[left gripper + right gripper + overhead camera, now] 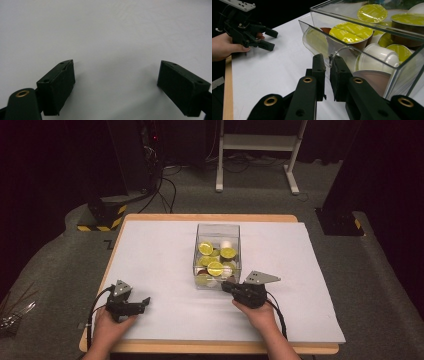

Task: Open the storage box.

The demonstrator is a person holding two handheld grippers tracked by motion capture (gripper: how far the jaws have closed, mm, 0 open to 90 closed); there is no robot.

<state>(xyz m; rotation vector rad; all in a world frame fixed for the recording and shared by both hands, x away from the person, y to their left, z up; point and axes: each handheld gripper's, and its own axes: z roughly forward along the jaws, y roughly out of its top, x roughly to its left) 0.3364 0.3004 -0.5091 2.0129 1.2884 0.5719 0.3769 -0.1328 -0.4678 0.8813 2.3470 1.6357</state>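
A clear plastic box point(218, 225) stands mid-table, holding several coffee pods point(215, 268), mostly yellow-green lidded, some white. In the right gripper view the box wall point(322, 15) is close up, with the pods point(350, 31) behind it and a curved cut-out in its front. My right gripper point(225, 286) is shut, its tips point(327, 60) at the edge of that cut-out; I cannot tell whether the thin plastic is pinched. My left gripper point(145, 302) rests open near the table's front left, nothing between its jaws point(116, 72). It also appears far left in the right gripper view point(270, 38).
A white sheet point(160, 250) covers the wooden table point(210, 217). Beyond the table lie grey floor, cables, a white frame stand point(257, 142) and a yellow-black striped base point(102, 215).
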